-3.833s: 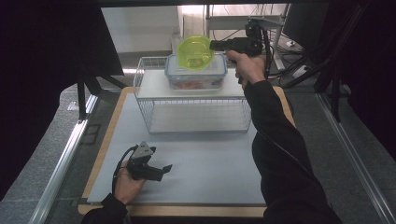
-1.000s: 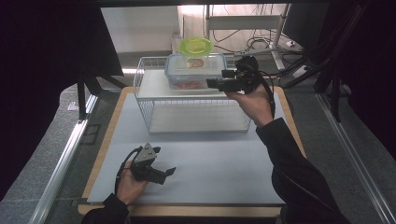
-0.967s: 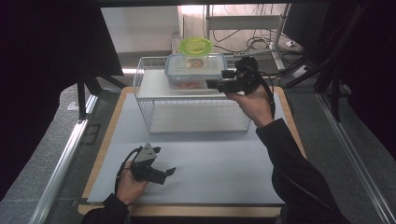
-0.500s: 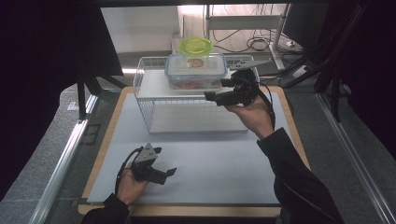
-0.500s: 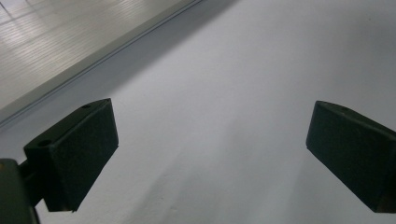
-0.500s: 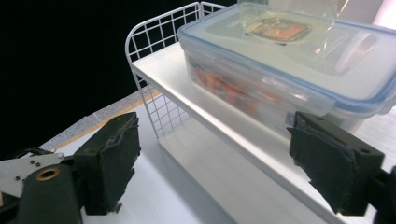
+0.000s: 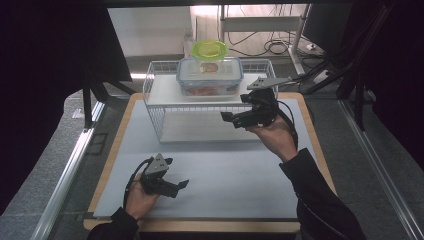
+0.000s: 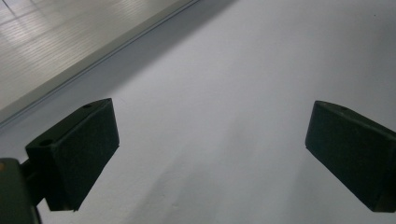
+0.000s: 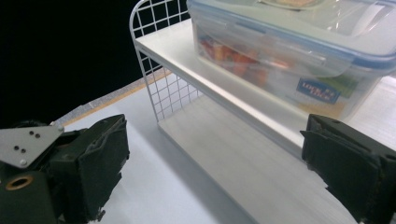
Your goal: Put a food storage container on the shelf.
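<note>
Our right gripper (image 7: 232, 120) hangs before the wire rack (image 7: 155, 107), jaws just widened, empty; our left gripper (image 7: 177, 187), wide open and empty, rests on the bare grey mat (image 7: 240, 175).

wire shelf (image 7: 155, 107) on grey table (image 7: 240, 175)

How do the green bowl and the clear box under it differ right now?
The green bowl is round, small and yellow-green; the clear box is rectangular, larger and see-through with a blue-trimmed lid. The bowl sits on the box's lid; the box rests on the rack shelf. Orange food shows inside the box. Neither touches a gripper.
</note>
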